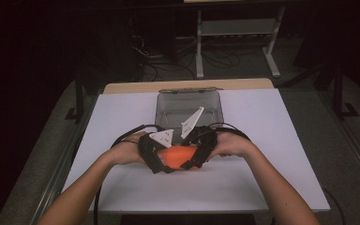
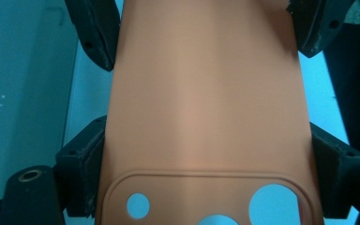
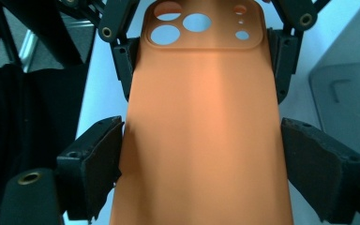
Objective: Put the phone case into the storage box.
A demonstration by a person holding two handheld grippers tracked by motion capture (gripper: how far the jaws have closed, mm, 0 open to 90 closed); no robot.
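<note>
An orange phone case (image 1: 182, 157) is held flat just above the white table between my two grippers. In the left gripper view the case (image 2: 206, 93) runs away from me, its camera cut-outs at the near end. My left gripper (image 2: 209, 168) is shut on that end, both pads (image 2: 82, 164) pressing its long edges. In the right gripper view the case (image 3: 201, 122) shows its plain end near me. My right gripper (image 3: 208, 159) is shut across it, a pad (image 3: 93, 164) on each long edge. In the high view the left gripper (image 1: 157, 158) and right gripper (image 1: 199, 151) face each other.
A clear open plastic box (image 1: 190, 105) stands just behind the grippers at the table's middle back. The white table top (image 1: 272, 150) spreads to both sides and toward me. Black cables trail from both grippers. A white shelf frame (image 1: 234, 28) stands beyond the table.
</note>
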